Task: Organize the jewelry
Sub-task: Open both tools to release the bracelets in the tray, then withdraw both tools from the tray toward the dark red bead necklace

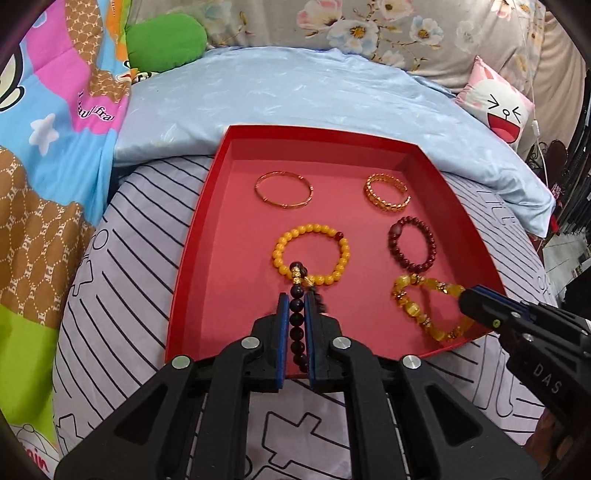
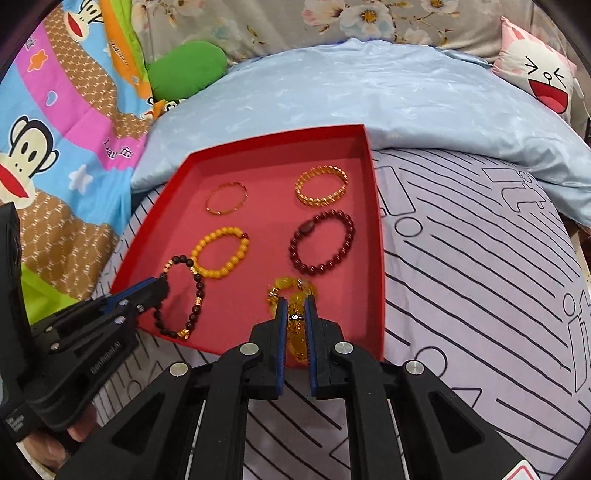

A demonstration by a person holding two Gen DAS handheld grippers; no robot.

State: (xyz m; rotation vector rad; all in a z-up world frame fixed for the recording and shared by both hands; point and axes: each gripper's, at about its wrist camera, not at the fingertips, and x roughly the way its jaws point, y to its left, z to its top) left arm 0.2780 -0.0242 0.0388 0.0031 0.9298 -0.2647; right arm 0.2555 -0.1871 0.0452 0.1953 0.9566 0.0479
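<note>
Red tray [image 1: 192,258] sits on a bed with a lilac line-print sheet [image 1: 122,258], far edge against a pale blue quilt [image 1: 295,88]. Four bracelets lie flat inside: thin gold bangle [image 1: 283,189] far left, wide gold chain bangle [image 1: 387,192] far right, yellow bead bracelet [image 1: 312,254] mid left, dark red bead bracelet [image 1: 412,243] mid right.

Left gripper [image 1: 296,321] is clamped on a dark bead bracelet [image 1: 297,325]; strand runs straight between the blue pads, and its far end with gold spacers overlaps the near rim of the yellow bead bracelet. In the right wrist view that bracelet [image 2: 181,295] hangs as an open loop at the tray's near-left corner, just beside the yellow beads; cannot tell if it touches the tray floor.

Right gripper [image 2: 295,317] is clamped on an amber chunk bracelet [image 2: 295,328], beads squeezed between the pads. In the left wrist view the amber loop [image 1: 428,306] sits over the near-right part of the tray, close below the dark red bracelet, gripper tip at its right side.

Background: cartoon monkey blanket [image 2: 55,147] left, green cushion [image 1: 166,40], floral fabric [image 1: 369,26] at the back, pink laughing-face pillow [image 1: 498,107] far right. A person's fingers [image 2: 79,430] show under the left gripper body.
</note>
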